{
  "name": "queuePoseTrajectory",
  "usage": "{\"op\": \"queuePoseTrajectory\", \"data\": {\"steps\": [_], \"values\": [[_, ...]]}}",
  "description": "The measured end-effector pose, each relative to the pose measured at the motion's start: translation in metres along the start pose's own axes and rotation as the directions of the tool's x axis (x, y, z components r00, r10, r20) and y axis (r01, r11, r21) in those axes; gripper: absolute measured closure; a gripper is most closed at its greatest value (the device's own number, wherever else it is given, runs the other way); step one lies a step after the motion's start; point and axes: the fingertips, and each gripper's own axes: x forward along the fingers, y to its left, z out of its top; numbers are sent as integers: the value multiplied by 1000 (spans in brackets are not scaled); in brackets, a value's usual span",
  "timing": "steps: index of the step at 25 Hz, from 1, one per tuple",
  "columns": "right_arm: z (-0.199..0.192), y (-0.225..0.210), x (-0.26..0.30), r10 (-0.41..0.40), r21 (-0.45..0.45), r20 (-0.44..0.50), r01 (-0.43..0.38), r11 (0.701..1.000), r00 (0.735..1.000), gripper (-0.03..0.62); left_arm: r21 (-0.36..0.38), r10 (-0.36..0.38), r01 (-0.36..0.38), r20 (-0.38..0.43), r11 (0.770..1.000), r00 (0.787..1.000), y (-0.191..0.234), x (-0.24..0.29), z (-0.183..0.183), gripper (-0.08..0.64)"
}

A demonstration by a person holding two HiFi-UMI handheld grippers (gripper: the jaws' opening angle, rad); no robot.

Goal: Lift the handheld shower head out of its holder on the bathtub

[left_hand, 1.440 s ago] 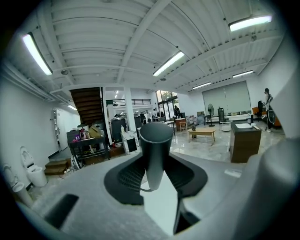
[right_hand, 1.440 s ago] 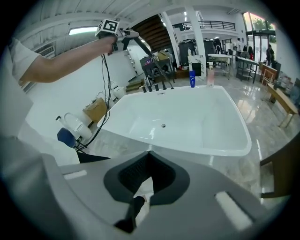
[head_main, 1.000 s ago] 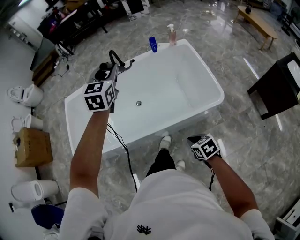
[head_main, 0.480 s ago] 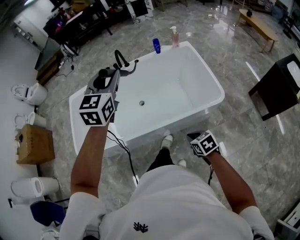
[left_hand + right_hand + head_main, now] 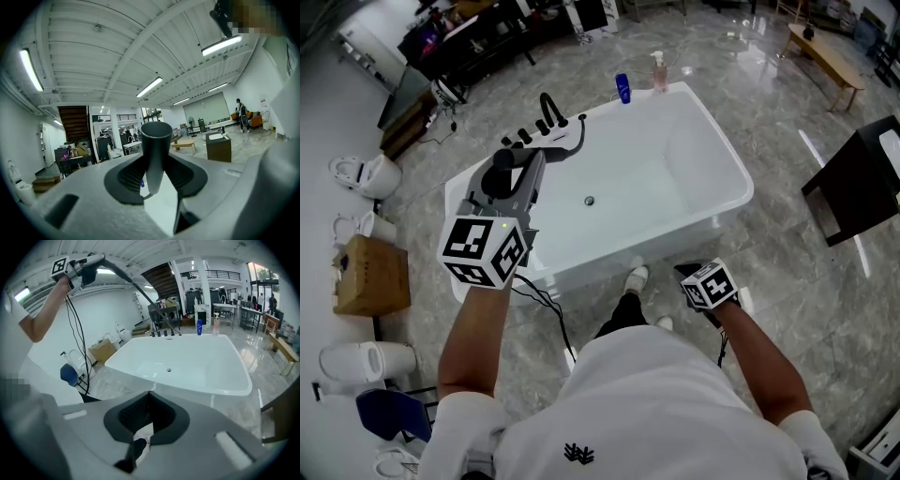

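Black stem between the jaws of the left gripper (image 5: 157, 187), is that the shower head (image 5: 155, 154)? asks one.

Its handle, yes, says the other. The jaws are clamped on it from both sides. In the right gripper view the head sits high in the air, well above the bathtub (image 5: 675, 159), with its hose (image 5: 145, 299) slanting down to the fittings (image 5: 525, 137) on the tub's rim.

So it's out of the holder?

I'd judge so (which of those fittings is the holder I can't pick out from here). The lift looks like the step in hand, and close to finished.

And the right gripper (image 5: 143, 434)?

Low at the person's side, in front of the tub, jaws only a little apart with nothing between them. It seems to have no part in this.

What does the next move call for?

A firm clamp, since the handle is smooth and round and could twist, and carrying the head no farther than the hose allows. A taut hose would tug it sideways in the jaws. After that, probably just holding it clear of the rim.
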Motion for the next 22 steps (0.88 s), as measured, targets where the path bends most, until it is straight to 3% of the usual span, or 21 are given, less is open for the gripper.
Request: {"op": "queuePoseTrajectory", "data": {"steps": [12,22], "values": [[9,9,-8,-7,-21,25,7,1000,1000,578,9,-109,109,68,994,992,-47,-39,40,422],[9,17,-8,-2,-14,35,3,1000,999,578,20,-131,130,47,991,990,-58,-44,35,420]]}}
